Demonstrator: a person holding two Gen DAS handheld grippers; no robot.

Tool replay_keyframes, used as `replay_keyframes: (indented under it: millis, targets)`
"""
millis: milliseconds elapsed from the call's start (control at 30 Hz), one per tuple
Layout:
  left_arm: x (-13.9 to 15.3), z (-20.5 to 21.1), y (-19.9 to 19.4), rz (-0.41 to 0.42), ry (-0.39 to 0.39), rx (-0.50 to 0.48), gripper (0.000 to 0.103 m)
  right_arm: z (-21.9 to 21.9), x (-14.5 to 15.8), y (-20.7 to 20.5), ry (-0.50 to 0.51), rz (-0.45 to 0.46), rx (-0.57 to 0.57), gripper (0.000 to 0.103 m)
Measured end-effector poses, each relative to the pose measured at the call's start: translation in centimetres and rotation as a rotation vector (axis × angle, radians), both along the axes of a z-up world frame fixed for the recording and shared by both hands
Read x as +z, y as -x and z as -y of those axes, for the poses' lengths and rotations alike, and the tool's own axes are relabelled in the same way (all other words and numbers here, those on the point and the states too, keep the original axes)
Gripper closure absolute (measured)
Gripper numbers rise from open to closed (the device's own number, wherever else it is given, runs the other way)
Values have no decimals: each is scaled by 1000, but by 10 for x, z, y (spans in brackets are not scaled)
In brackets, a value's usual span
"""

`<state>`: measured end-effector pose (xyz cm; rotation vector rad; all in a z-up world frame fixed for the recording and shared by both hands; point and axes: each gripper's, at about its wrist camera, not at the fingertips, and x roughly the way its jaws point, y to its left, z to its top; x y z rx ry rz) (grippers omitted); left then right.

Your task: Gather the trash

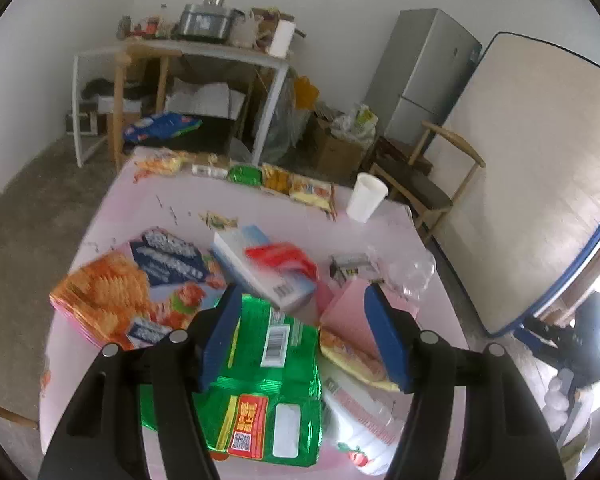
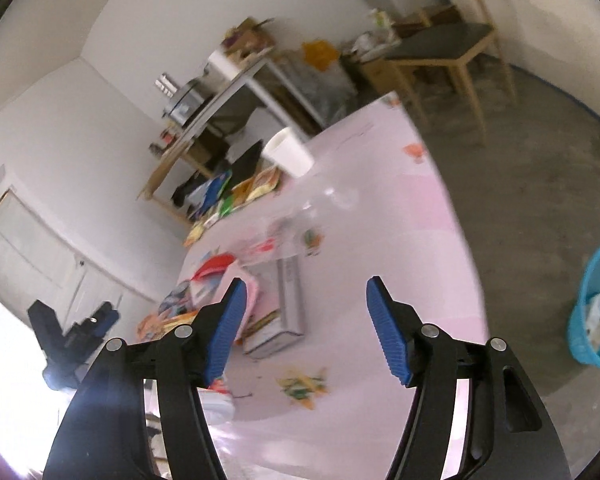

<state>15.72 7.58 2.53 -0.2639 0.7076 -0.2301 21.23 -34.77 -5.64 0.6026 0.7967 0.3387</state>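
My left gripper [image 1: 306, 336] is open just above a green foil wrapper [image 1: 268, 384] on the pink table [image 1: 180, 208]. Around it lie an orange snack box [image 1: 128, 292], a white-blue box with a red wrapper [image 1: 268, 268], a crushed clear bottle [image 1: 408, 272] and a white bottle [image 1: 364, 416]. A white paper cup [image 1: 366, 197] stands at the far edge. My right gripper [image 2: 306, 332] is open and empty above the table [image 2: 400, 240]. A grey box [image 2: 288, 308] and a small scrap wrapper [image 2: 304, 388] lie below it. A blue trash basket [image 2: 598, 312] stands on the floor at right.
A row of snack packets [image 1: 276, 180] lines the table's far edge. Behind it stand a cluttered side table [image 1: 204, 52], cardboard boxes [image 1: 336, 148], a wooden chair [image 1: 424, 184], a fridge [image 1: 428, 72] and a leaning mattress [image 1: 540, 168]. The cup also shows in the right wrist view [image 2: 288, 152].
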Motion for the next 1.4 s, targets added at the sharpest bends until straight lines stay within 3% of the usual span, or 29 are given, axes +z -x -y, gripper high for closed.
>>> replay_keyframes:
  millis: [267,600,700,933,1133,1267,1400]
  targets:
    - [-29,11,-12,-44,44,-111,41,-49,-11,-41,-25,-109,41,43]
    - [-60,19,-15,-128,202,-208,42,-56,-40,-85,-124,-254,-27,43]
    - [-62,27,-15,-133,204,-235,42,-52,-43,-90,-139,-273,-64,43]
    - [-73,40,-20,-181,162,-219,46,-65,-45,-95,-112,-279,-38,43]
    - [-71,46,-20,-169,117,-195,50,-61,-45,-103,-127,-289,-56,43]
    - [-63,44,-13,-124,89,-183,50,-37,-23,-72,-125,-189,-92,43]
    - [-53,41,-7,-71,81,-173,50,31,-4,-9,-39,-102,-301,43]
